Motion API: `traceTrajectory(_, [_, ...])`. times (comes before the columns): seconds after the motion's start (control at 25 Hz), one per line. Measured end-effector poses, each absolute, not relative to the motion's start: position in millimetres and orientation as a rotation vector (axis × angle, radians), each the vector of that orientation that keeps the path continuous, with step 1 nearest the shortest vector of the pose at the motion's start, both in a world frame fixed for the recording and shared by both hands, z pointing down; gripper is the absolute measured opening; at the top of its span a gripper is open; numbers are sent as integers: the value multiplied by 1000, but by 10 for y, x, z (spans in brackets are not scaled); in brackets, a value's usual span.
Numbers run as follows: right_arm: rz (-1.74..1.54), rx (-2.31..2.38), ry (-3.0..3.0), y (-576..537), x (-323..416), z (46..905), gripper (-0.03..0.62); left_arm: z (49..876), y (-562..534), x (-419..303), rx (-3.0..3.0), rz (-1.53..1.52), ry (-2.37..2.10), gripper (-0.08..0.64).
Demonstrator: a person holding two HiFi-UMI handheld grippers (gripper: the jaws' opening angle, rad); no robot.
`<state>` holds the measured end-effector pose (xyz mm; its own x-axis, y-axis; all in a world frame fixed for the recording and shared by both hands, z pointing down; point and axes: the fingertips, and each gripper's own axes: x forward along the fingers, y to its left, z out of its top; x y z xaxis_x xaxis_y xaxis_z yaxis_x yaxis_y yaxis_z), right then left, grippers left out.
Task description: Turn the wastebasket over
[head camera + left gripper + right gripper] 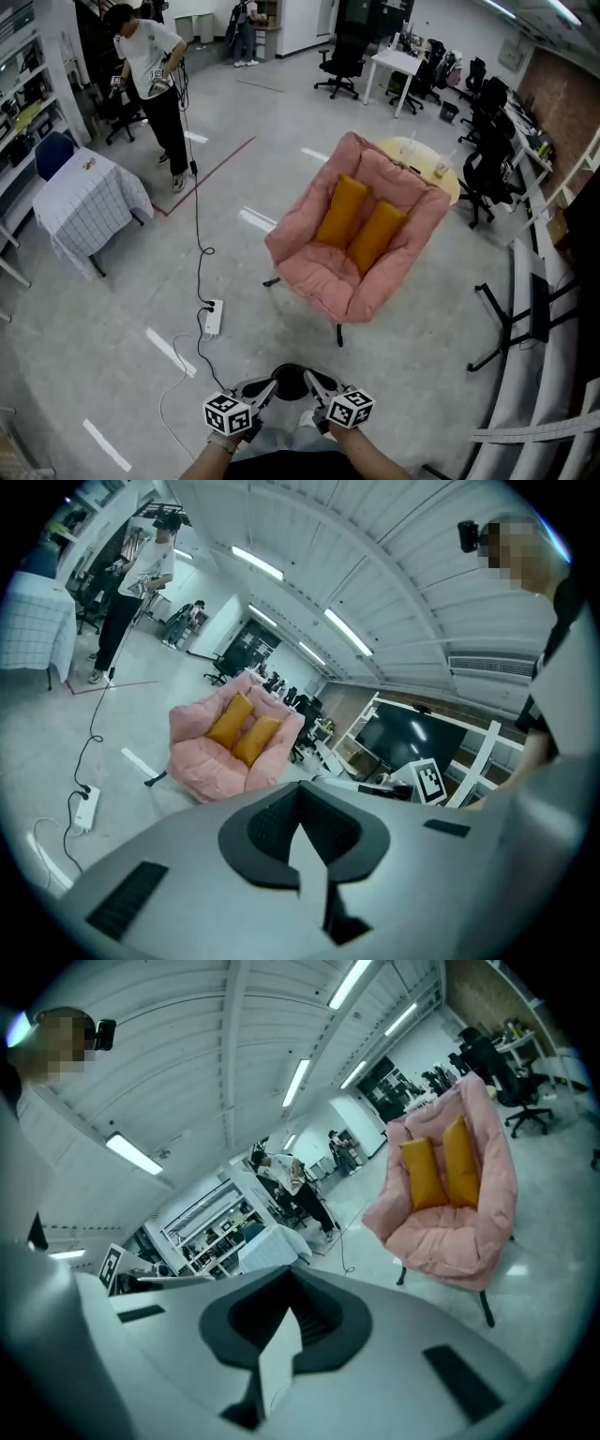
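In the head view both grippers are held up close to my body at the bottom middle. The left gripper and the right gripper point toward each other, a little apart. Between and below them lies a dark rounded thing on the floor, mostly hidden; I cannot tell whether it is the wastebasket. The left gripper shows its jaws shut with nothing between them in its own view. The right gripper is likewise shut and empty in its own view. Neither gripper touches anything.
A pink padded chair with two orange cushions stands ahead on the grey floor. A white power strip and its black cable lie to the left. Farther left is a table under a checked cloth, and a person stands behind it. Black stands line the right.
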<state>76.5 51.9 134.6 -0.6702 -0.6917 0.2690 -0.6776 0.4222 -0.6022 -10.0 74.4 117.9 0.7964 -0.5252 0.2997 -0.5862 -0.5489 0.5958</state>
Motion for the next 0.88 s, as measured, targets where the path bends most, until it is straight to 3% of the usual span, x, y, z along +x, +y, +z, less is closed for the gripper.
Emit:
traceTrajectory(0.44, [-674,-1132,2730,421,698,-32,9,95,575,22,2531,24,-832,12])
traceTrajectory(0.88, [-533,-1081,2815,333,462,-271,9,-282,423,-236,2562,-66,-916,12])
